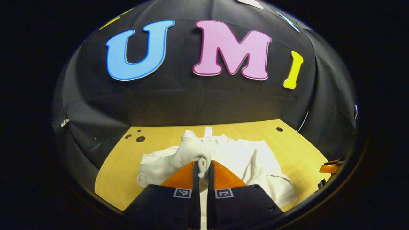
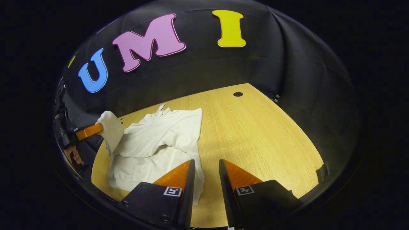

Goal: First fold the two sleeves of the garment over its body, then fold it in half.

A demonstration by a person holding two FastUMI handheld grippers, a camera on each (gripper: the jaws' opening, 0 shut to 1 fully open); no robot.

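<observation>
Your white, soft cotton garment (image 2: 159,137) lies spread on the pale wooden worktop (image 2: 255,134), toward its left half as the right gripper view shows it, with its collar end pointing at the black cloth wall. One sleeve (image 2: 174,148) is already laid across the body in a rumpled diagonal band. The other sleeve (image 1: 191,150) is lifted off the worktop: your left hand-held gripper (image 1: 202,169) has its fingers pinched tight on the cuff, the cloth bunched between them and draping back toward the garment's shoulder. In the right gripper view you see that same gripper (image 2: 91,131) raised at the garment's far left edge, with your hand (image 2: 72,156) below it. Your right hand-held gripper (image 2: 206,167) holds nothing; its fingers stand parted above the garment's near hem and the bare worktop beside it.
</observation>
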